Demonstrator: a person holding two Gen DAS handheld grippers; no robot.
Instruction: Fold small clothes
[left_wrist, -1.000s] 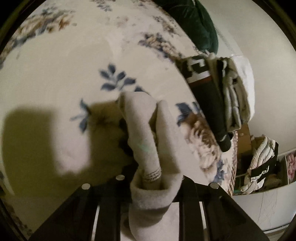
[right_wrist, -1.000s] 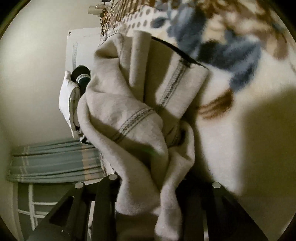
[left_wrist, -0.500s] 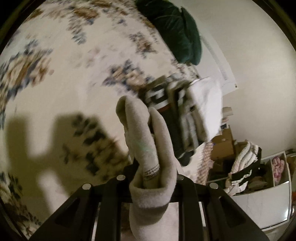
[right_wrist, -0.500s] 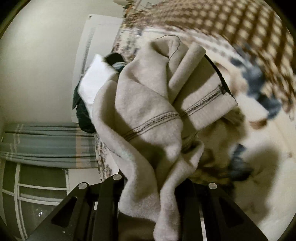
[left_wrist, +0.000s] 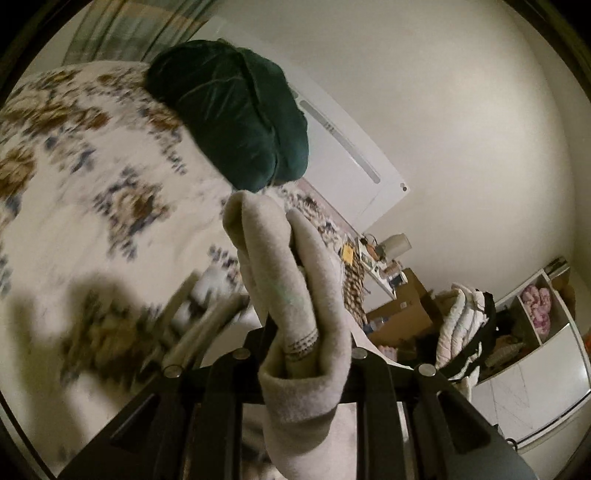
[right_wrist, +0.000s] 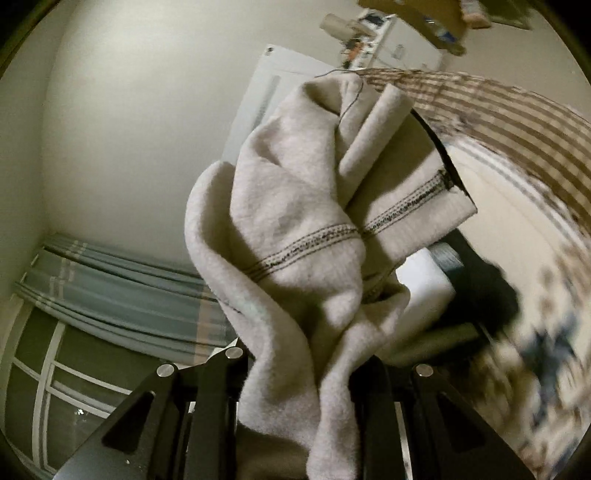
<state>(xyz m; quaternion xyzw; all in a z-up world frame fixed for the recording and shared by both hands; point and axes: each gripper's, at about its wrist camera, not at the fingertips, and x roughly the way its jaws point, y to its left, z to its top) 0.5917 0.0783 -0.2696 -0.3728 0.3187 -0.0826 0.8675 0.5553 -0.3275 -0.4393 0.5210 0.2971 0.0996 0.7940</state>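
The left gripper (left_wrist: 295, 332) is clamping a fold of the beige cloth (left_wrist: 291, 295), holding it up clear of the floral bed (left_wrist: 74, 184), near a green pillow (left_wrist: 236, 110). The right gripper (right_wrist: 299, 354) is pinching the cloth's (right_wrist: 295, 221) bunched, stitched hem, raised beside the curtain (right_wrist: 122, 288).

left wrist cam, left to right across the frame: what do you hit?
Floral bedspread → dark green cushion → beige garment pinched in the left gripper → cardboard box → pile of pale clothes → white shelf unit.
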